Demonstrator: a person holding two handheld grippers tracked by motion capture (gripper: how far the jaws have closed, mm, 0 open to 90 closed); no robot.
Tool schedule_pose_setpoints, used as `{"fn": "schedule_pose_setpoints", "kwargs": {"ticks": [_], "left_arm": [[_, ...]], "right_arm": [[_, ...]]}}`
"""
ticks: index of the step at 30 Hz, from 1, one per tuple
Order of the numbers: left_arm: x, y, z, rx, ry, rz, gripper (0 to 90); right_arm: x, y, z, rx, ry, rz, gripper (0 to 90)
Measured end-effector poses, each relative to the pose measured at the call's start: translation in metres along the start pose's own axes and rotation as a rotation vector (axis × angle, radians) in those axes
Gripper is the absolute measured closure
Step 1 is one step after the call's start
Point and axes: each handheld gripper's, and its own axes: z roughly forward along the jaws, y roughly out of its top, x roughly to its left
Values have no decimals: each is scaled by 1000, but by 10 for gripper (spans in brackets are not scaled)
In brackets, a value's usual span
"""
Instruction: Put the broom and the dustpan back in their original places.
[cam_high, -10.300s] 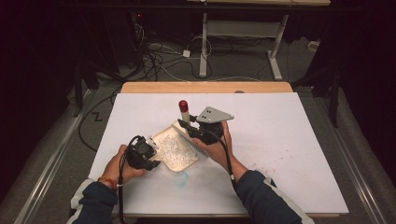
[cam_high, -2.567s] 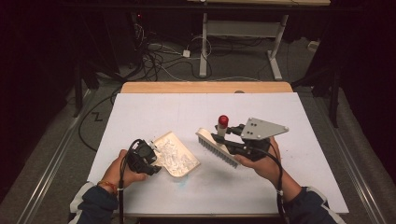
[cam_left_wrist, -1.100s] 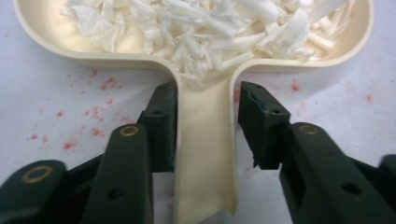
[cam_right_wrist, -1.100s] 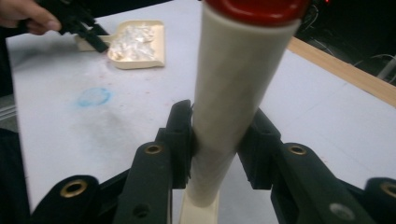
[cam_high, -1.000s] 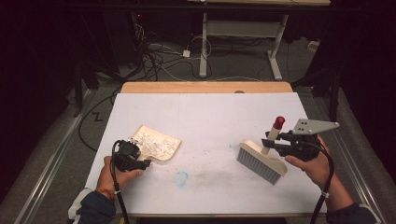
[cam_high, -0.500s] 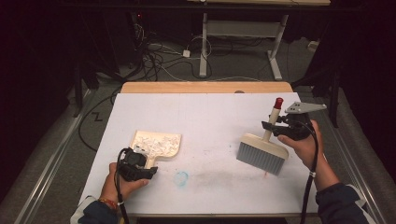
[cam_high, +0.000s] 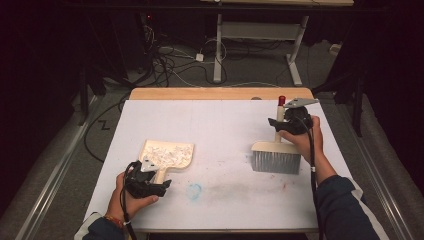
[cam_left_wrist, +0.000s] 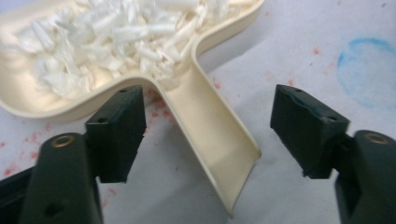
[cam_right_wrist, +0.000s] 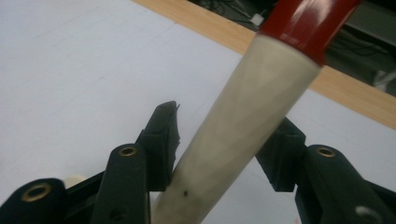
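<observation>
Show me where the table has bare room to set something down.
Bare sheet lies between the dustpan and the brush, and across the far half up to the wooden edge. It is crowded around each gripper, left and right.

Black tongs (cam_left_wrist: 205, 135), brass screws, dark sleeves (cam_high: 345, 210)

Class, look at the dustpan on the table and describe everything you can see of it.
The dustpan is cream-coloured, plastic by its look, with a broad shallow pan and a short channel-shaped handle. It lies flat on the white table, left of centre, handle towards the person. Its pan holds a heap of white shreds. The left gripper has its jaws open on either side of the handle, not touching it.
</observation>
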Motion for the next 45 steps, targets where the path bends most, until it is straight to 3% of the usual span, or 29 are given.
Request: {"fn": "schedule_pose_setpoints", "kwargs": {"ticks": [5, 10, 14, 21, 28, 29, 33, 35, 38, 40, 45], "left_arm": [[-4, -1, -5, -88, 14, 41, 205], [-7, -3, -5, -135, 17, 66, 200], [-8, -4, -4, -143, 16, 79, 201], [-13, -6, 0, -134, 14, 101, 217], [-17, -7, 4, -154, 36, 114, 205], [-18, -6, 4, -157, 48, 119, 205], [-18, -8, 2, -187, 81, 123, 209], [-17, -8, 2, -194, 78, 110, 209], [-18, -7, 2, -190, 78, 105, 208], [-19, -6, 3, -182, 77, 110, 206], [-23, -5, 3, -183, 71, 138, 199]], "right_arm": [[-4, 4, 12, -26, -60, 53, 505], [-3, 5, 16, -57, -108, 54, 481], [-2, 4, 13, -107, -167, 84, 430], [4, -3, 8, -133, -116, 105, 397], [6, -11, -4, -169, -94, 129, 349], [8, -11, -6, -185, -109, 139, 350], [15, -15, -15, -247, -104, 117, 342], [18, -15, -18, -245, -81, 114, 315], [24, -15, -23, -244, -88, 89, 296], [26, -15, -27, -269, -88, 78, 299], [33, -14, -36, -265, -67, 52, 256]]}}
